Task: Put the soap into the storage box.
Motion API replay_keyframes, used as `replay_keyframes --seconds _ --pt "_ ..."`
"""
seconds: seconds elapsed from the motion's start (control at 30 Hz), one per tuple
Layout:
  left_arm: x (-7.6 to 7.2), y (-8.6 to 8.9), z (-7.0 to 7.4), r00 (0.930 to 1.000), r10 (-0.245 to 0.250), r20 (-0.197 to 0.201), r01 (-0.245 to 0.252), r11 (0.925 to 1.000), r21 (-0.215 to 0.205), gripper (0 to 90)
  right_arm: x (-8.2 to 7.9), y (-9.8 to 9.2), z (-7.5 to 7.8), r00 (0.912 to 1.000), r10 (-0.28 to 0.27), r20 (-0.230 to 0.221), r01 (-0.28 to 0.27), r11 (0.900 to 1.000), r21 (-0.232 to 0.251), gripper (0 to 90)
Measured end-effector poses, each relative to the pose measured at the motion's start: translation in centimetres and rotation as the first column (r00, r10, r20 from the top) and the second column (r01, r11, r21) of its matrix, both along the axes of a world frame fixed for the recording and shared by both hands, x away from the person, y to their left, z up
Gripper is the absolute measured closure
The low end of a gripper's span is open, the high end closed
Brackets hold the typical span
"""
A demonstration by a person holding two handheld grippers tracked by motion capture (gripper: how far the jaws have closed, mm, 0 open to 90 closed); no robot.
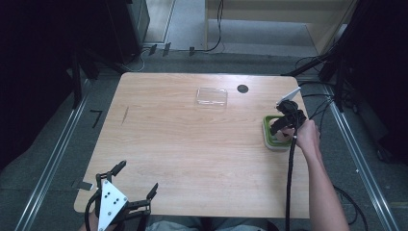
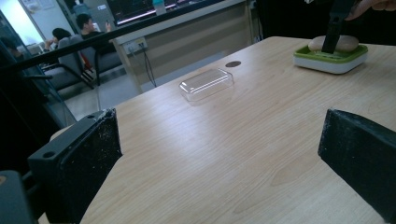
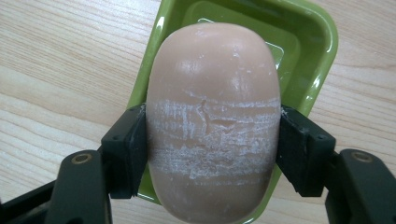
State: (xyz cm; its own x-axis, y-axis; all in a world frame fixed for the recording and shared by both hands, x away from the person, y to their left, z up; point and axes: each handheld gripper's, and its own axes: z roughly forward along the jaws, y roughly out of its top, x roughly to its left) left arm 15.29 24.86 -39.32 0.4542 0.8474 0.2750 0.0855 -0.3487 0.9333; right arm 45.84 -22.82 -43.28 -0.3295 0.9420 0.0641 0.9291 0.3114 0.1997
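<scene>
Right claw (image 3: 212,144) pinches the soap (image 3: 212,116) over the green dish (image 3: 313,51) at the desk's (image 1: 192,144) 3 o'clock; left claw (image 1: 126,185) spread at 7 o'clock

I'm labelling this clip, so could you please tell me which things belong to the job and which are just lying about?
In the job:
soap bar
green soap dish
right hand-held gripper, shut on the soap

Lying about:
clear plastic lid
dark round spot
left hand-held gripper, open
</scene>
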Motion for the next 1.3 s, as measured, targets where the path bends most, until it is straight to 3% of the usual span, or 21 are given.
replay_keyframes --seconds 1.3 --pt "-0.1 0.0 0.0 1.0000 0.000 0.002 0.000 1.0000 -0.002 0.0 0.6 0.4 -1.6 0.9998 -0.018 -0.009 0.017 0.999 -0.028 33.5"
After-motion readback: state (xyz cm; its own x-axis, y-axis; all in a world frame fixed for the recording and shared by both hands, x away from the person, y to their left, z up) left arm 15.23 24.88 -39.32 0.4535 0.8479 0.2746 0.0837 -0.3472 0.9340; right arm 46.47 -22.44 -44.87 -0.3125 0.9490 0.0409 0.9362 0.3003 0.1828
